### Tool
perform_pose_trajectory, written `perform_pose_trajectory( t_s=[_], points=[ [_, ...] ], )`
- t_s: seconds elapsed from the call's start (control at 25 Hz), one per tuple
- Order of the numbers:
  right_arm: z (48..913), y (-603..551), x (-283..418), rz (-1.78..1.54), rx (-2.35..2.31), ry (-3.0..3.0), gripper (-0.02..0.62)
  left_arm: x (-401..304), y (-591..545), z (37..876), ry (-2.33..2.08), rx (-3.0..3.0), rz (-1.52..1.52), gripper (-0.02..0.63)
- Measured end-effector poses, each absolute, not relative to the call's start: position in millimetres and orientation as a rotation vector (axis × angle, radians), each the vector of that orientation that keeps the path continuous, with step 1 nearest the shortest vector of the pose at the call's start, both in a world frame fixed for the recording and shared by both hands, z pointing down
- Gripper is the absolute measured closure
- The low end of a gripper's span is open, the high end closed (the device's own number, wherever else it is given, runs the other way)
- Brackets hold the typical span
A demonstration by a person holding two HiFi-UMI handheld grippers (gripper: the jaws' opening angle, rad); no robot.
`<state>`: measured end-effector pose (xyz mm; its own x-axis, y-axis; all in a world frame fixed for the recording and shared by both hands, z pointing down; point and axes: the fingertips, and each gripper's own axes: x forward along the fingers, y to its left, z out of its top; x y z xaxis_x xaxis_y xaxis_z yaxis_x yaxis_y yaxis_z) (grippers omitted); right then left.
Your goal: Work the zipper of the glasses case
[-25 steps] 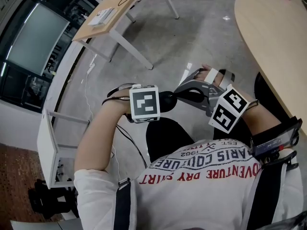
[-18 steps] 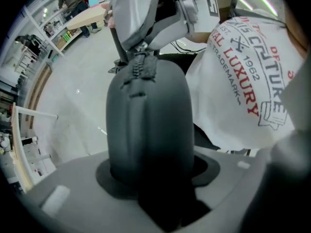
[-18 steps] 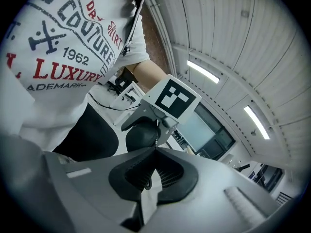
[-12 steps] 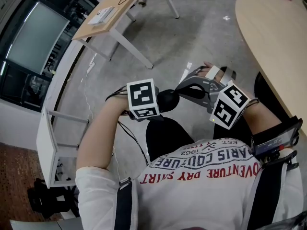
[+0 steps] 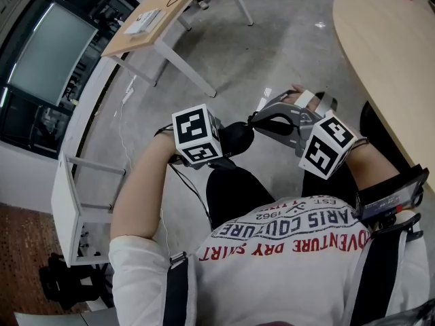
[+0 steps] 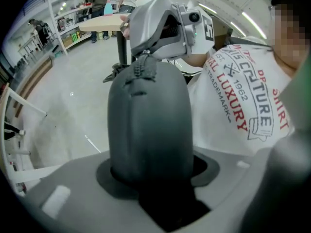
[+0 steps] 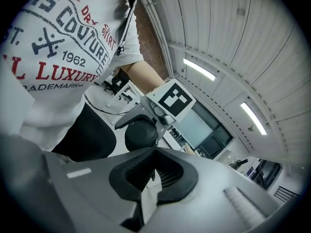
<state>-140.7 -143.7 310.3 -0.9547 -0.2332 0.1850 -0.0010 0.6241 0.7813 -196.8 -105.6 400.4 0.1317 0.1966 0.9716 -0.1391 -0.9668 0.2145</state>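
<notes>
The glasses case point(image 6: 148, 125) is up in the air in front of the person's chest, above the lap, nowhere near a desk. It's a dark grey rounded shell, its near end buried in the left hand-held gripper point(image 6: 151, 176), which is clamped around it. The zipper point(image 6: 141, 76) runs up over its far end.

At that far end the right hand-held gripper point(image 7: 154, 152) comes in from the right, jaws pressed together. By the look of it they are pinching the zipper pull point(image 6: 142, 61) right at the seam; a thin dark strip shows between the pads in the right gripper view.

Now the change: over the last second the left marker cube point(image 5: 197, 133) has tipped and rolled, and the case has swung with it. The right one has hardly budged.

So the left is turning the case against a pinned pull, not the right dragging the slider along. I'd judge that as lining up the seam with the pull for the run round the curved end. The track by the pull looks closed, so most of the travel seems yet to come.

Grey floor point(image 5: 272, 53) lies well below all this.
</notes>
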Motion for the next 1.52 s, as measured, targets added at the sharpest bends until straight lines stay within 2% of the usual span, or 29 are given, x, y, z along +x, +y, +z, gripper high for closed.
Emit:
perform_pose_trajectory(
  t_s=[0.88,1.52],
  points=[
    [314.0,-158.5,-126.8,-1.204,0.251,-2.566,0.600,-165.8,-111.4,379.5,0.056,2.304,1.258,0.362],
    [319.9,-160.4,-126.0,-1.191,0.259,-2.563,0.600,-152.6,-124.1,363.8,0.013,2.367,0.908,0.360]
  ],
)
